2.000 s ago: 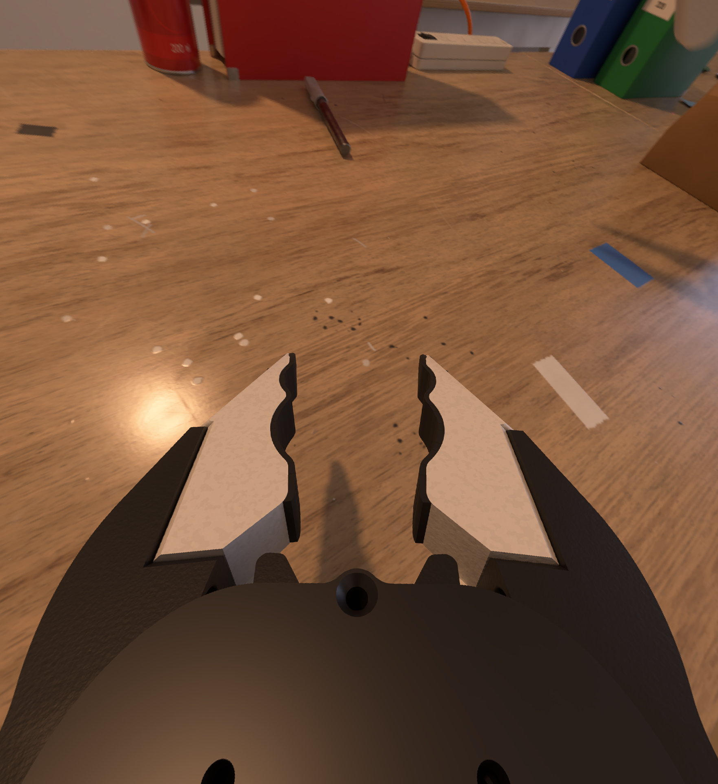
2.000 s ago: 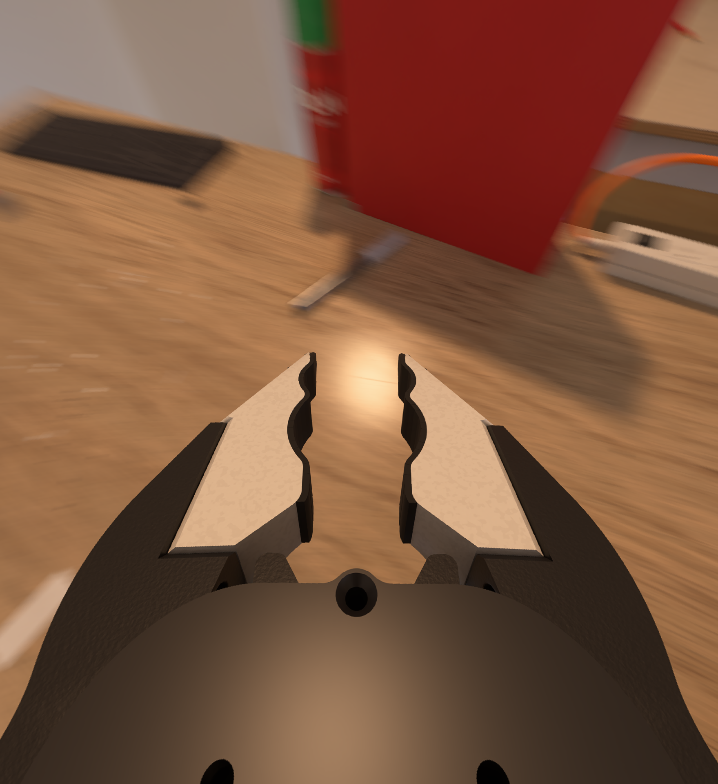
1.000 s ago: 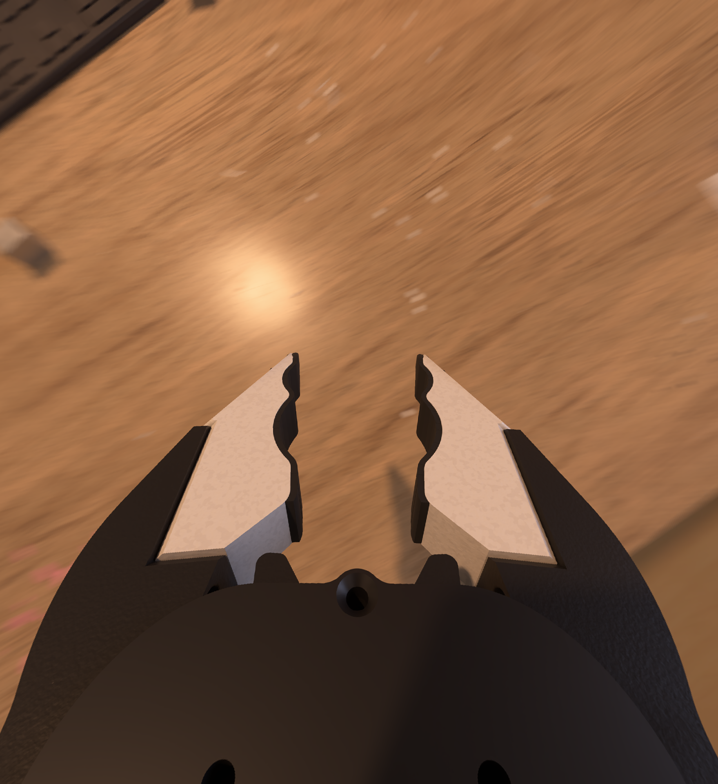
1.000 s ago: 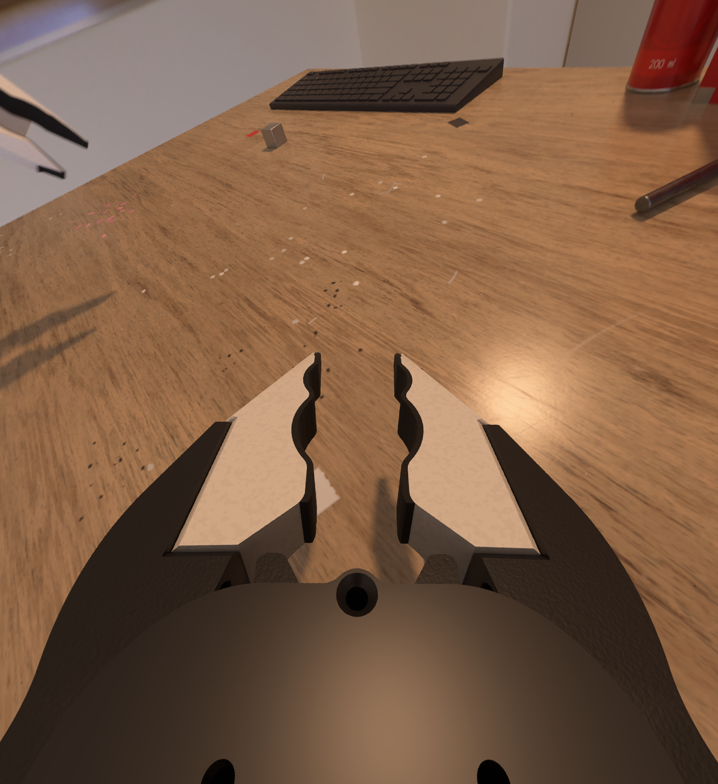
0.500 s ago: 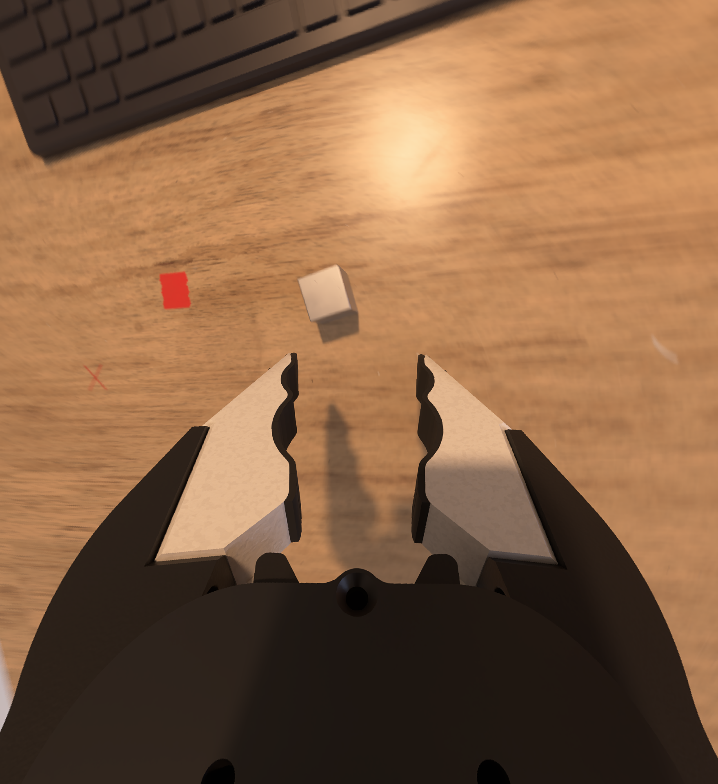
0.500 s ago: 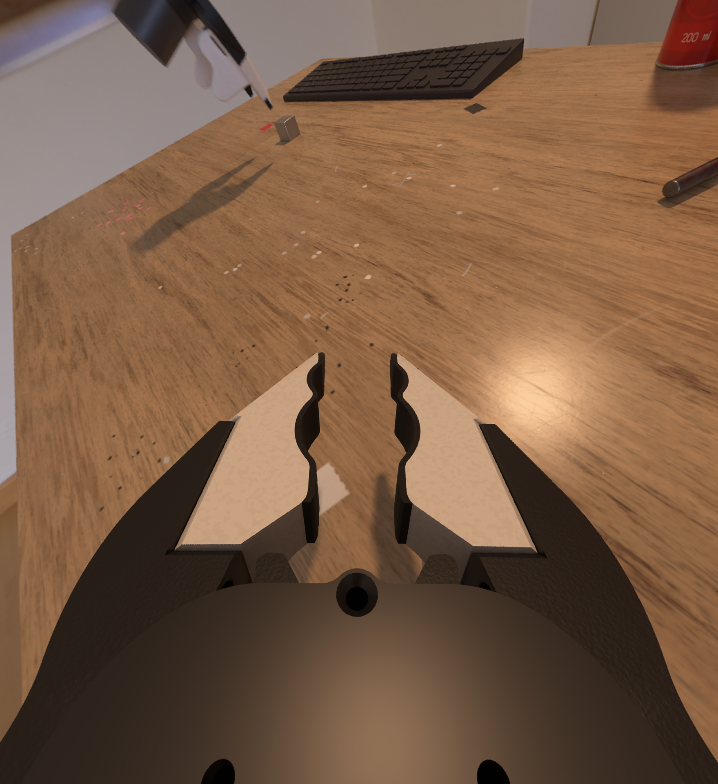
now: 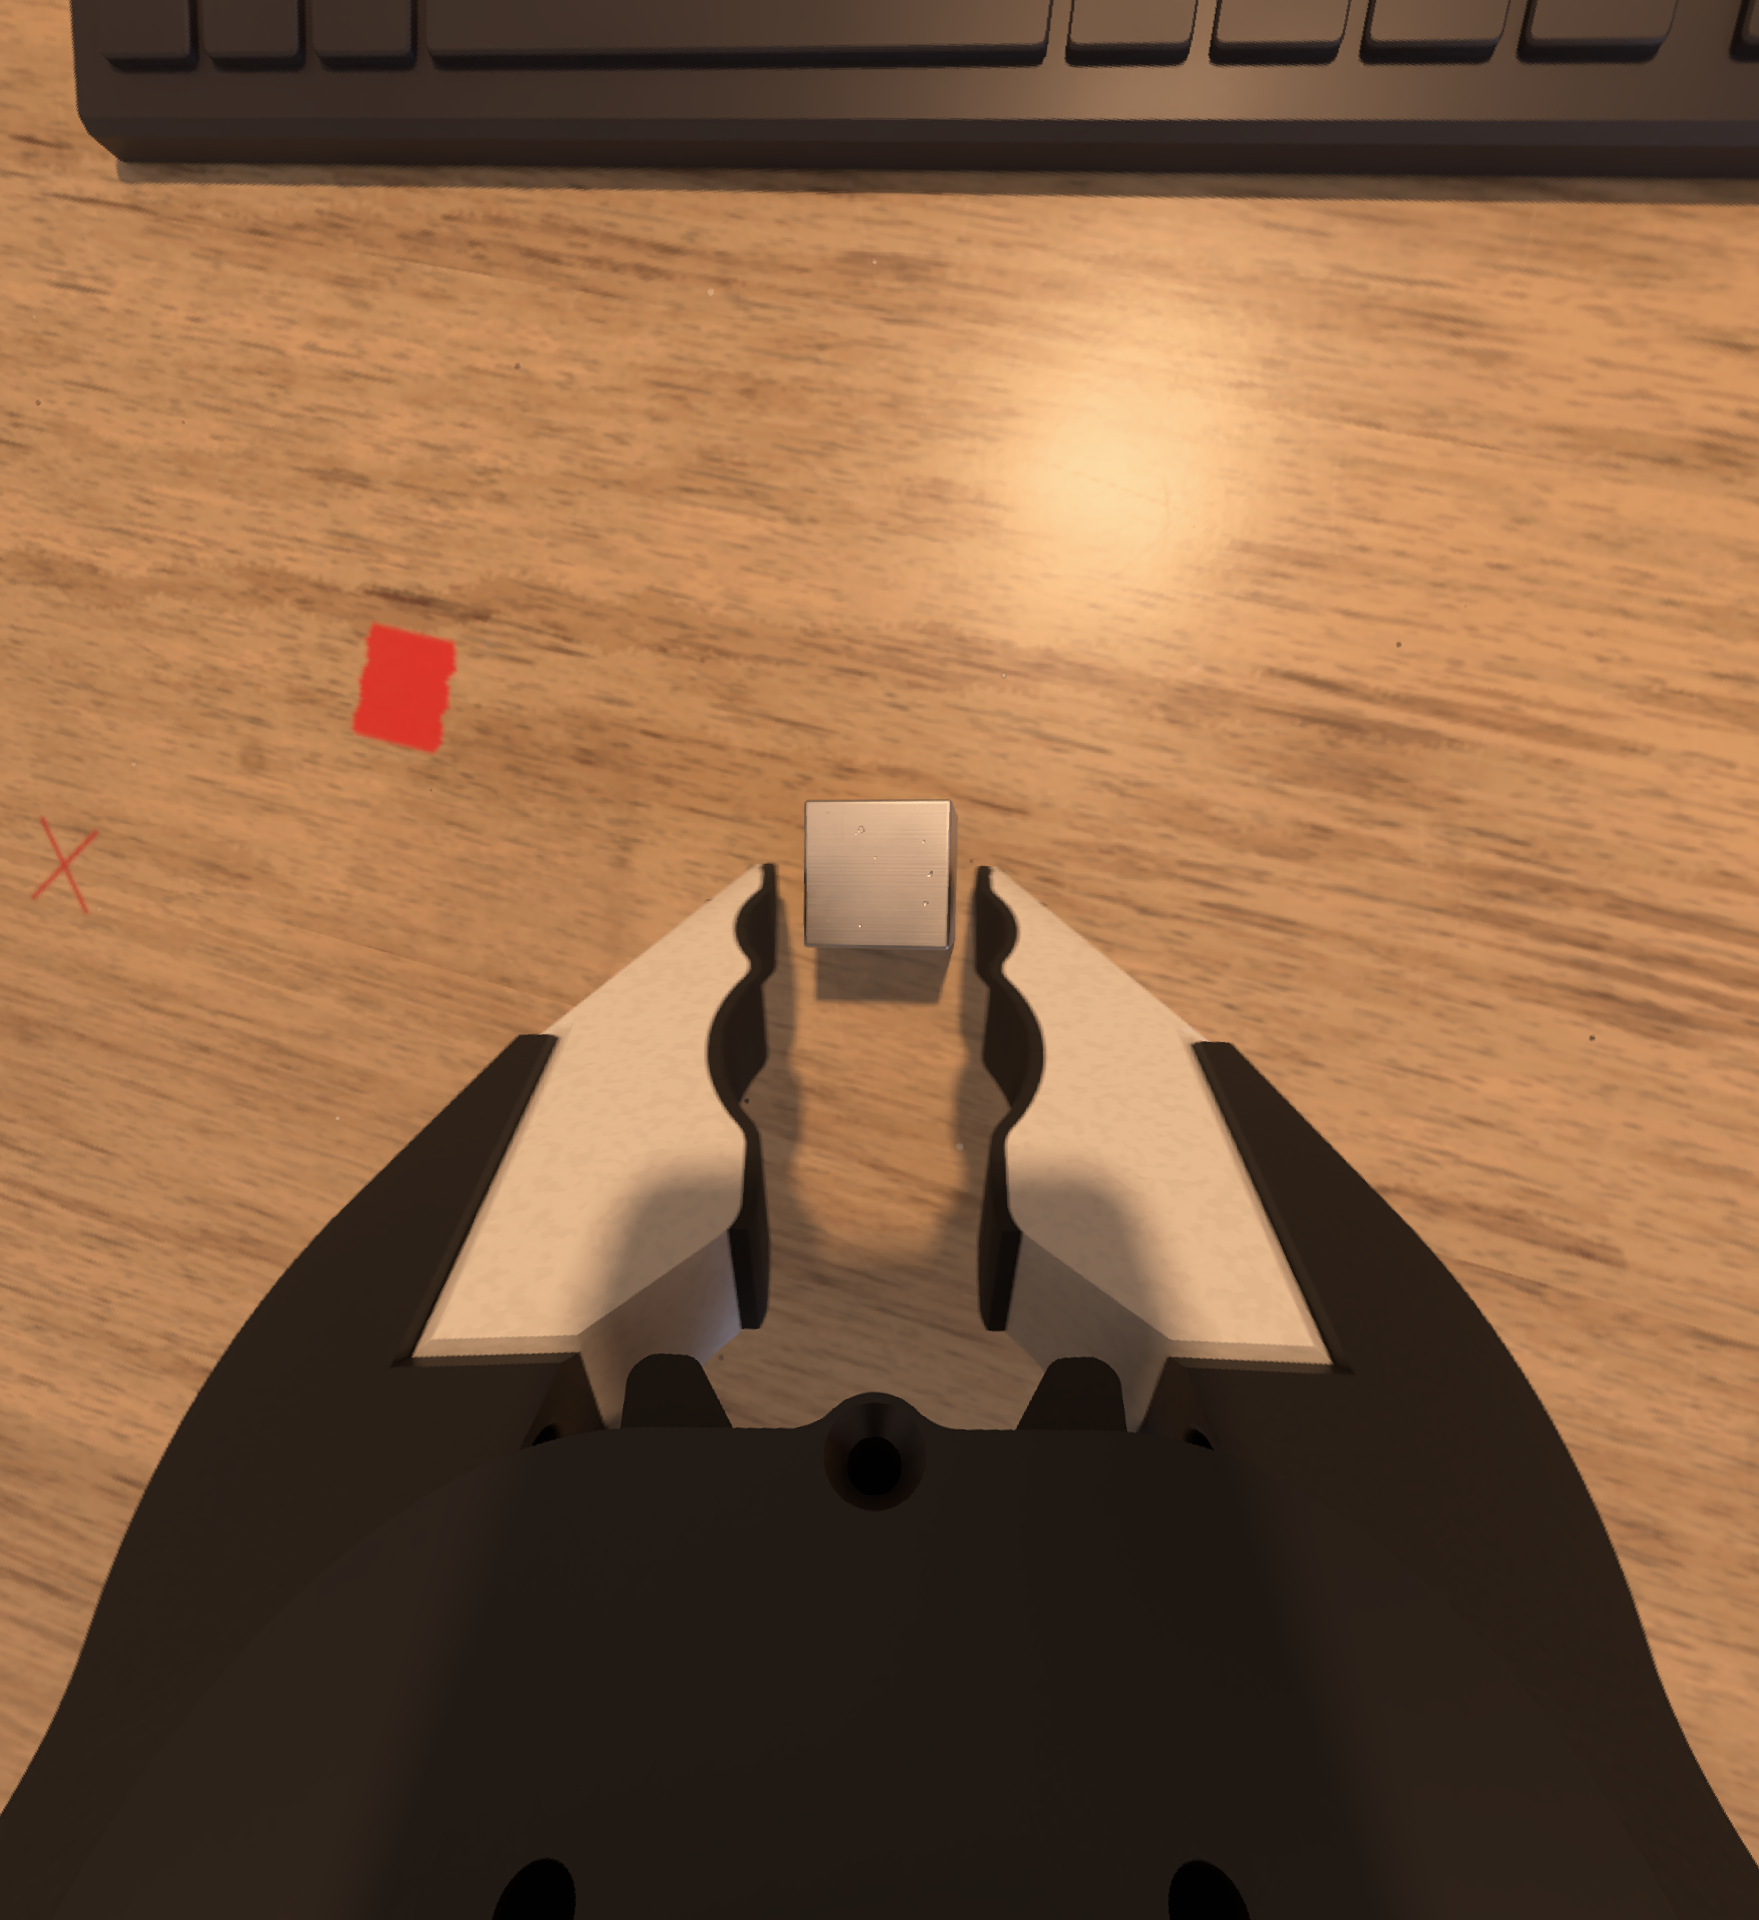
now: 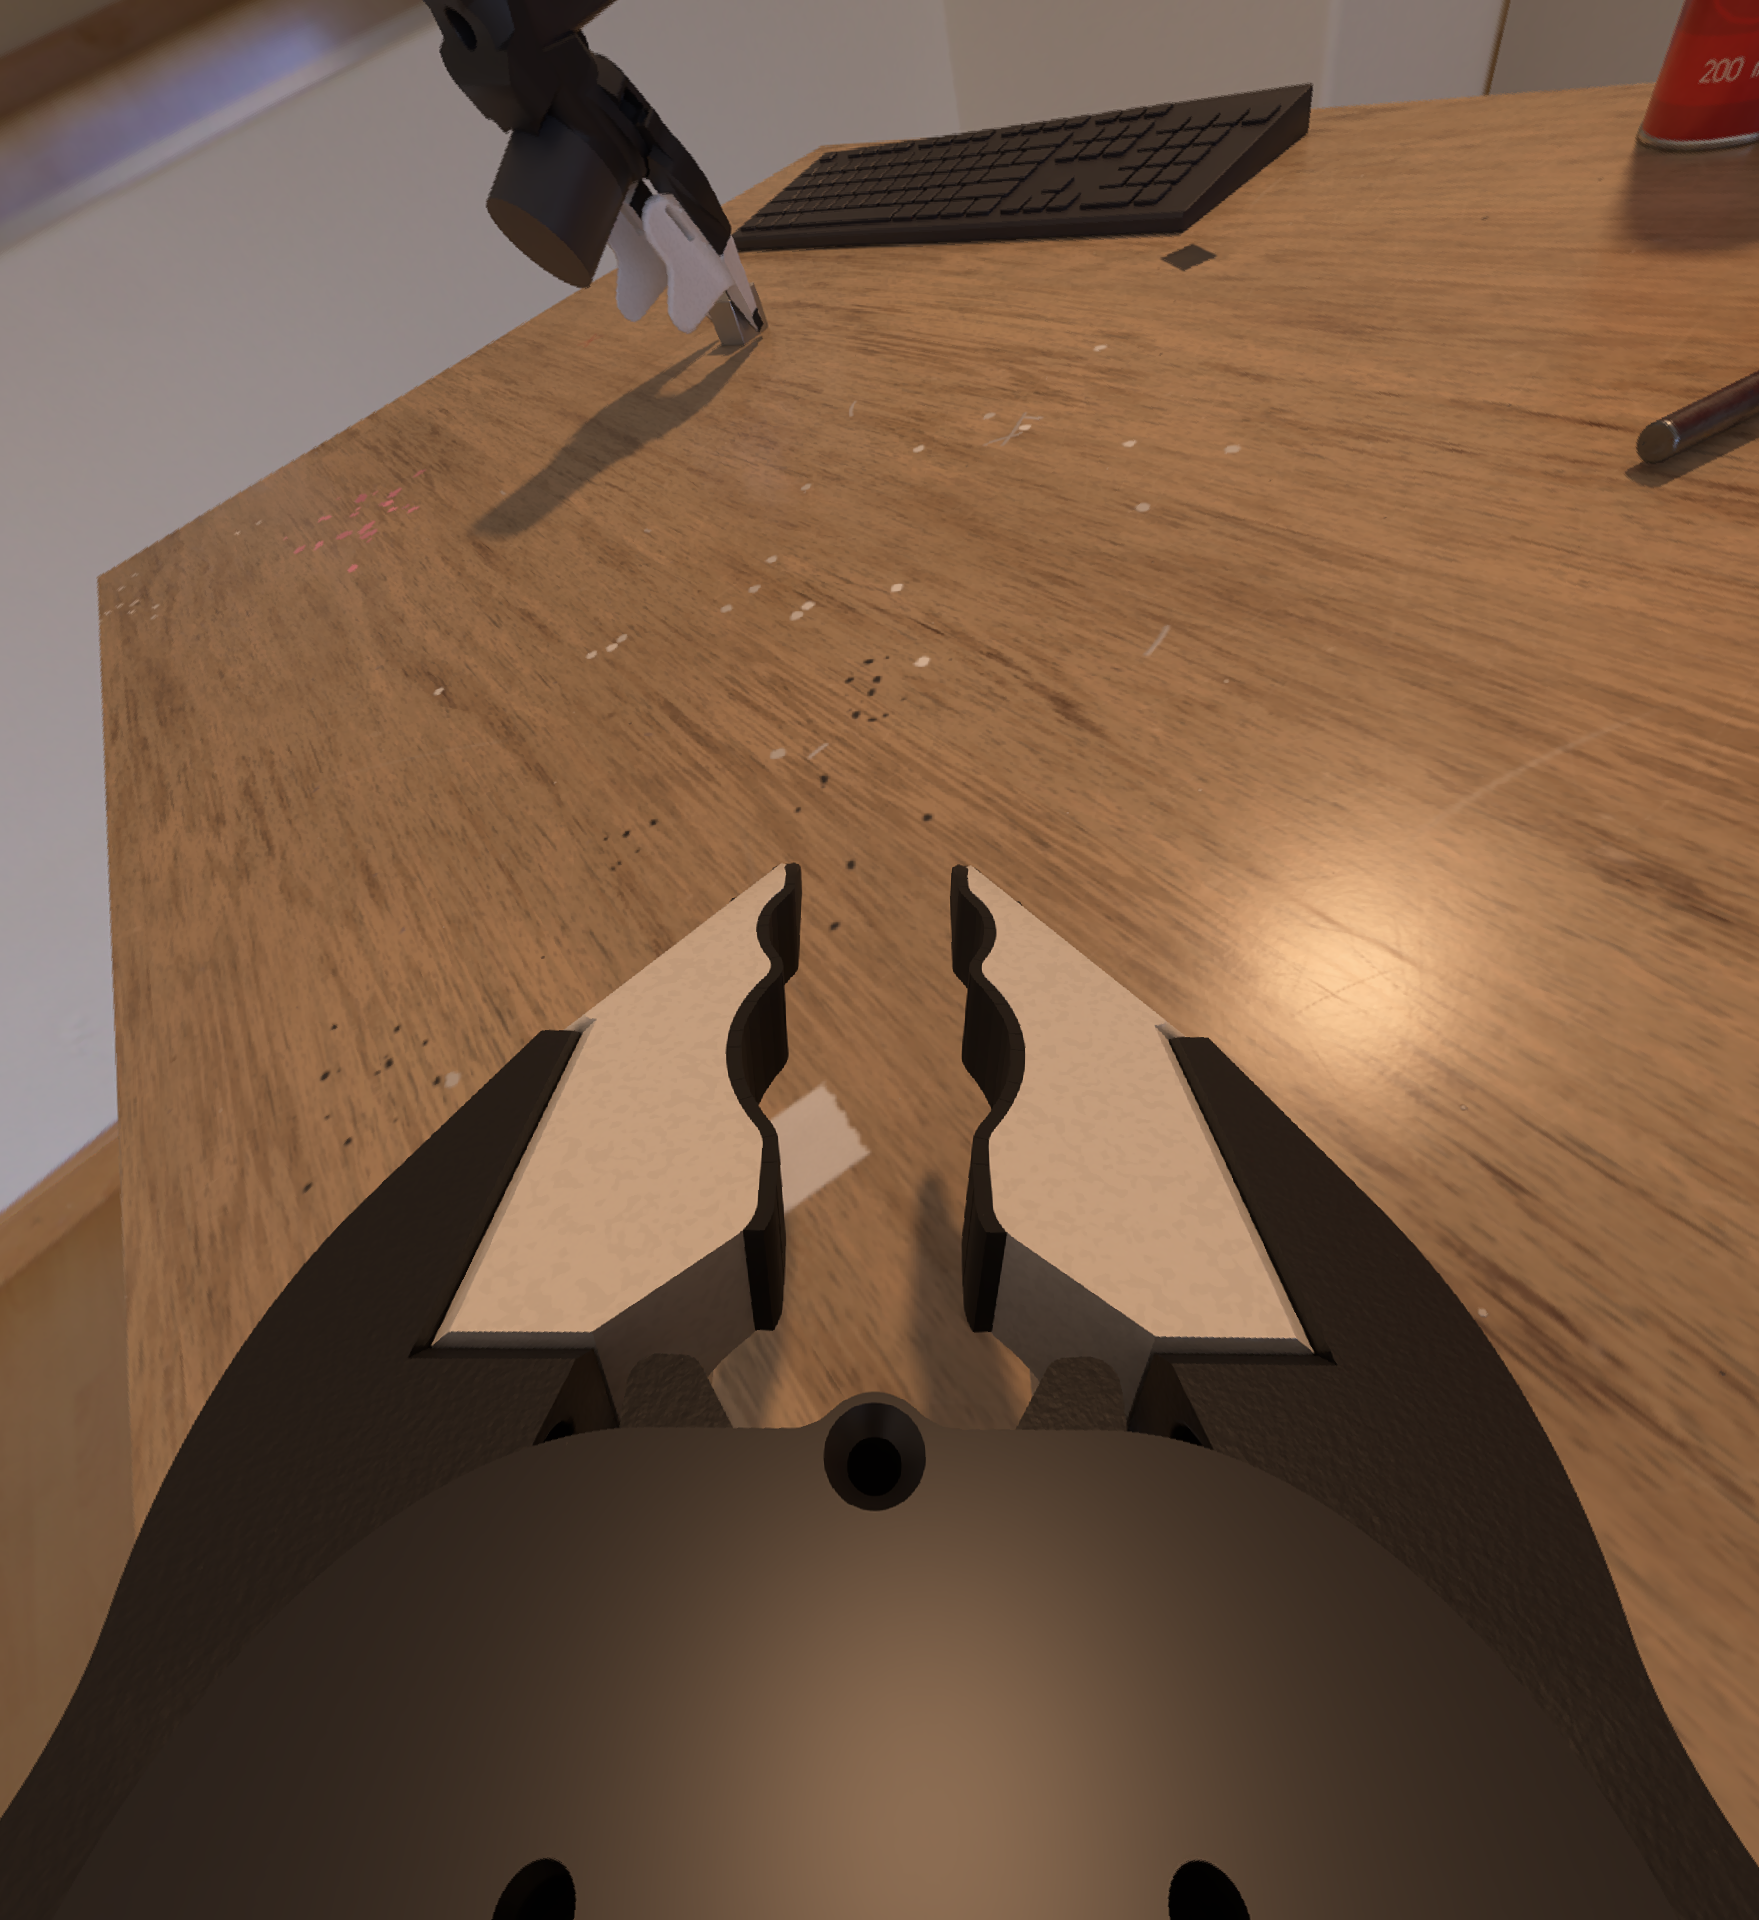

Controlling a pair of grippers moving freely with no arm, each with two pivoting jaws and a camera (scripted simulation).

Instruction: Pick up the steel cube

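Note:
The steel cube [image 7: 878,873] is small, grey and brushed, and sits on the wooden desk. My left gripper [image 7: 875,883] is open, tilted down over it, with the cube between its two fingertips and a small gap on each side. In the right wrist view the left gripper [image 8: 740,312] shows far off at the desk's left corner with the cube [image 8: 735,322] at its tips. My right gripper [image 8: 875,883] is open and empty, low over the middle of the desk.
A black keyboard [image 7: 958,83] lies just beyond the cube; it also shows in the right wrist view [image 8: 1031,166]. A red tape patch [image 7: 404,686] and a red cross mark [image 7: 62,864] lie left of the cube. A red can [image 8: 1748,73] and a dark pen [image 8: 1737,400] lie far right.
My left gripper has moved forward and down, so the cube now sits between its fingertips instead of ahead of them. The right gripper has barely shifted.

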